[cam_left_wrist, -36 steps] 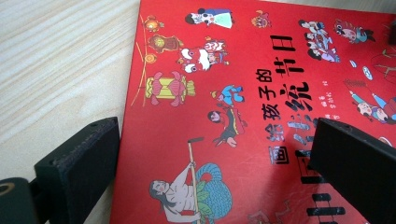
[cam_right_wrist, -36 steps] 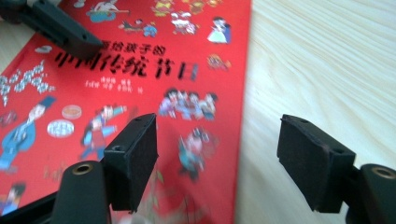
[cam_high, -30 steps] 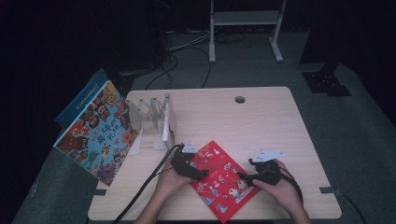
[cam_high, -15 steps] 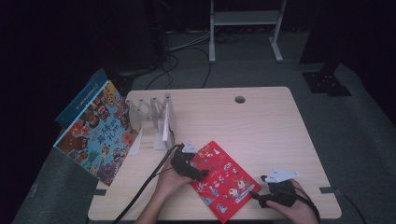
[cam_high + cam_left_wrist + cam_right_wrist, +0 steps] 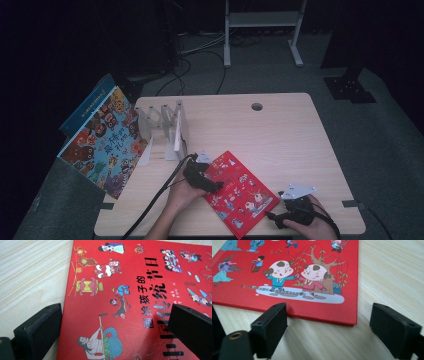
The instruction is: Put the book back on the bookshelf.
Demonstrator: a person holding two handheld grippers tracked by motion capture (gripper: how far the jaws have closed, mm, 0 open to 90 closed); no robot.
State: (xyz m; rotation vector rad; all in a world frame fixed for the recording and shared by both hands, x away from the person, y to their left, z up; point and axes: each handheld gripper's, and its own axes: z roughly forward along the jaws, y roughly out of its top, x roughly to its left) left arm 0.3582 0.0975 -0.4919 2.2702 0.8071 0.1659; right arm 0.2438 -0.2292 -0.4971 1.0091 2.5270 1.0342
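A red picture book [image 5: 239, 192] lies flat and askew on the front of the wooden table [image 5: 280, 140]. My left gripper [image 5: 214, 186] rests at the book's left edge. Its view shows it open [image 5: 112, 315], one jaw over the bare wood and the other over the red cover [image 5: 130, 277]. My right gripper [image 5: 272, 218] sits low at the book's near right corner. Its jaws have just been opening and now stand open [image 5: 329, 315]. The book's edge [image 5: 317, 277] lies just ahead of the tips, and neither pad touches it.
A large colourful picture book [image 5: 105, 142] leans off the table's left side with a blue book [image 5: 85, 107] behind it. A clear rack [image 5: 170, 130] stands at the back left. A cable hole [image 5: 257, 106] sits near the far edge. A black cable [image 5: 155, 200] trails from the left gripper.
My right hand has drawn back from the book's right side toward the table's front edge, and its jaws have spread apart. The red book and my left hand have stayed put.
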